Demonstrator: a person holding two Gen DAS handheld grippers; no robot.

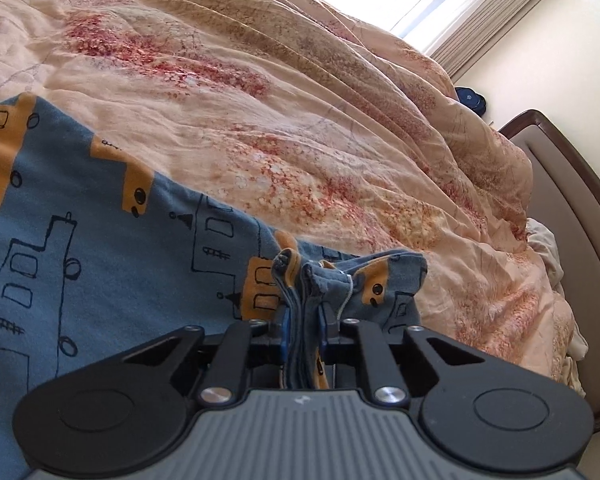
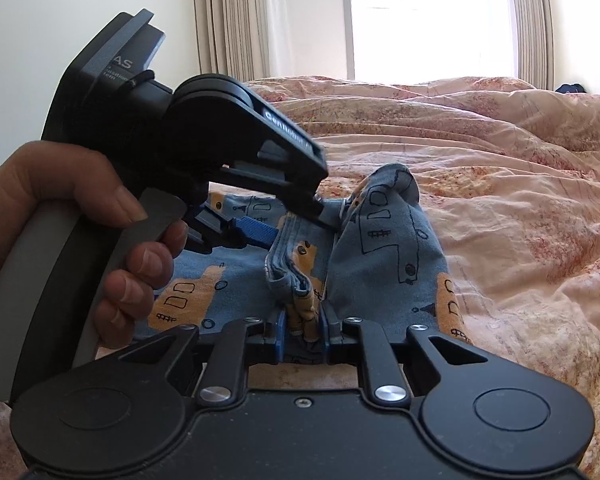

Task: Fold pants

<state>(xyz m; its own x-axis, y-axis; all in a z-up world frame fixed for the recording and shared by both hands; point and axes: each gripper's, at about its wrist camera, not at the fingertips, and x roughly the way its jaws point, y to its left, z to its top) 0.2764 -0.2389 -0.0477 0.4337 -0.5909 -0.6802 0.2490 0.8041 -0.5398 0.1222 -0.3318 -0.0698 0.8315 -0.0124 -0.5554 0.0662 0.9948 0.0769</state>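
The pants (image 1: pixel 100 240), a small blue knit pair printed with yellow vehicles and outlined houses, lie on the bed, on a peach floral duvet (image 1: pixel 300 100), with most of the cloth spread flat to the left in the left wrist view and one end gathered up at the tools. The left hand-held gripper (image 1: pixel 304 320) is clenched on a bunched stack of edges, several layers thick, which stands up between its blue pads. The right hand-held gripper (image 2: pixel 304 320) is likewise clenched on a wad of stacked hem or waistband edges; which of the two cannot be told. In the right wrist view the left hand-held gripper (image 2: pixel 260 236), held in the person's hand (image 2: pixel 80 220), bites the same gathered end just beside the right one, and a loose flap of cloth (image 2: pixel 392 232) stands up to the right of both. Judgement on handling: the garment is light, soft and limp, with no stiffness of its own; it will sag and drape from any held point, and single layers may slip out of a thick pinch. The knit looks stretchy, so pulling may distort an edge rather than move the whole piece. The soundest holds are the stitched seams and hems, where the cloth is thicker and grips well between the pads. The duvet beneath is rumpled and yielding, so pressing a crease flat will be uncertain, and it may drag with the garment.
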